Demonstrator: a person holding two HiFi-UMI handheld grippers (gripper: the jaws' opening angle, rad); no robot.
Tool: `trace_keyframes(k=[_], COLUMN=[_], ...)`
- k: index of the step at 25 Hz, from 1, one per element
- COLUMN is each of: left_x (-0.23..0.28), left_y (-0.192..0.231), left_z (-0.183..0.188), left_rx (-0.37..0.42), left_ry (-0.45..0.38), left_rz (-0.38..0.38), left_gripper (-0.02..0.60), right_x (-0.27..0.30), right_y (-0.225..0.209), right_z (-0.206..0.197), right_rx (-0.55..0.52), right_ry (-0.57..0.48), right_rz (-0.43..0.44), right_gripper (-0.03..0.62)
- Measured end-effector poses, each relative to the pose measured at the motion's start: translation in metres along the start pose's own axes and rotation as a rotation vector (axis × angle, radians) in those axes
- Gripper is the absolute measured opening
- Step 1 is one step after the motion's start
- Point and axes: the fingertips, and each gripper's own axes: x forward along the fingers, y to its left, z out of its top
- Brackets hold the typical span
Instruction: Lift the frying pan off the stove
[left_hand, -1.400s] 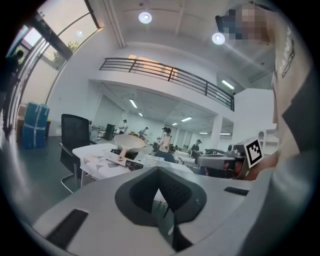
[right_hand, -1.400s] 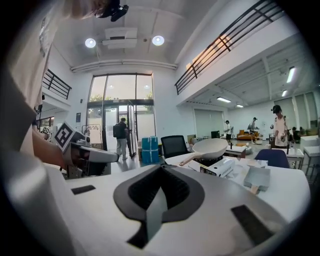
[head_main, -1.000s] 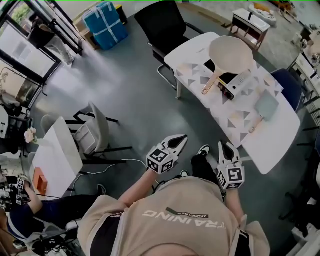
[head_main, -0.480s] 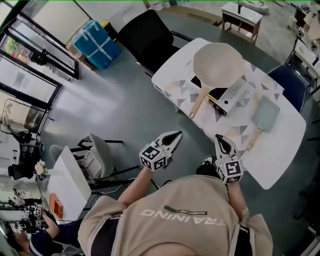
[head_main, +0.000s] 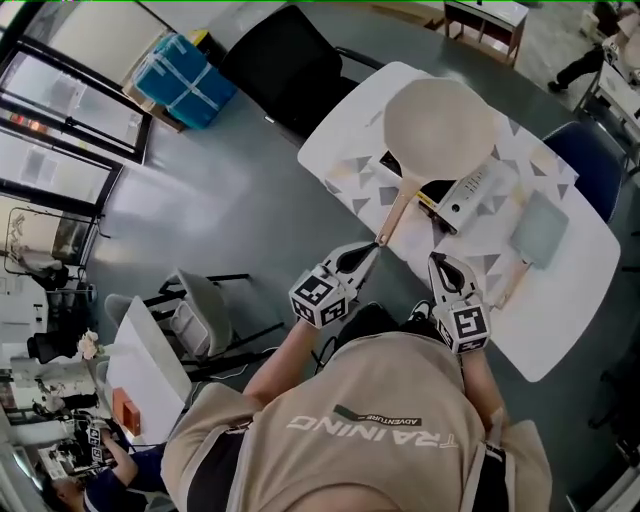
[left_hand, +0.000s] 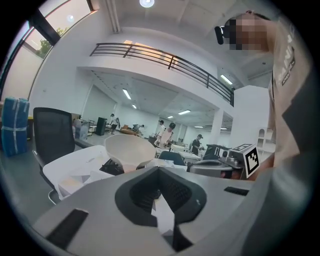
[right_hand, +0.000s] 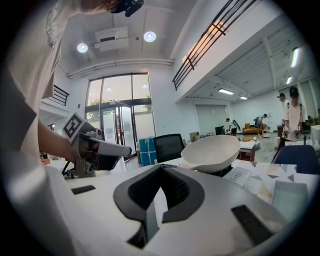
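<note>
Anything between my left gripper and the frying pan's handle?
Nothing visible: the shut left gripper sits right by the free end of the light wooden handle of the cream round frying pan.

The frying pan (head_main: 440, 128) is round, pale cream and deep-sided, and sits upright on the stove (head_main: 468, 196) with its mouth up. Its light wooden handle (head_main: 397, 214) slants down toward the table's (head_main: 340, 130) near left edge, its end reaching almost to that edge. The stove is a low portable burner with a black top and a pale front panel, set near the table's middle, mostly covered by the pan.
</note>
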Motion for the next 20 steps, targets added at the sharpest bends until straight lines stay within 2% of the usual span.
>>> trace_keyframes(k=[5, 9, 13, 16, 18, 20], left_x=[0.022, 0.044, 0.067, 0.082, 0.091, 0.101], left_y=[0.029, 0.048, 0.064, 0.082, 0.093, 0.101], left_z=[0.002, 0.005, 0.018, 0.025, 0.027, 0.025], left_rx=[-0.028, -0.033, 0.039, 0.108, 0.123, 0.105], left_ry=[0.004, 0.022, 0.062, 0.100, 0.119, 0.139], left_rz=[-0.044, -0.123, -0.218, -0.236, -0.257, -0.293], left_gripper=[0.001, 0.002, 0.002, 0.002, 0.002, 0.002], right_x=[0.018, 0.034, 0.058, 0.081, 0.094, 0.103], right_y=[-0.006, -0.021, -0.030, -0.028, -0.029, -0.032], right_z=[-0.009, 0.001, 0.021, 0.032, 0.040, 0.045], right_rx=[0.009, 0.004, 0.024, 0.016, 0.006, 0.011], right_ry=[0.041, 0.051, 0.023, 0.018, 0.016, 0.013], right_rz=[-0.025, -0.112, -0.217, -0.255, -0.281, -0.319], right_gripper=[-0.003, -0.003, -0.003, -0.004, -0.003, -0.003])
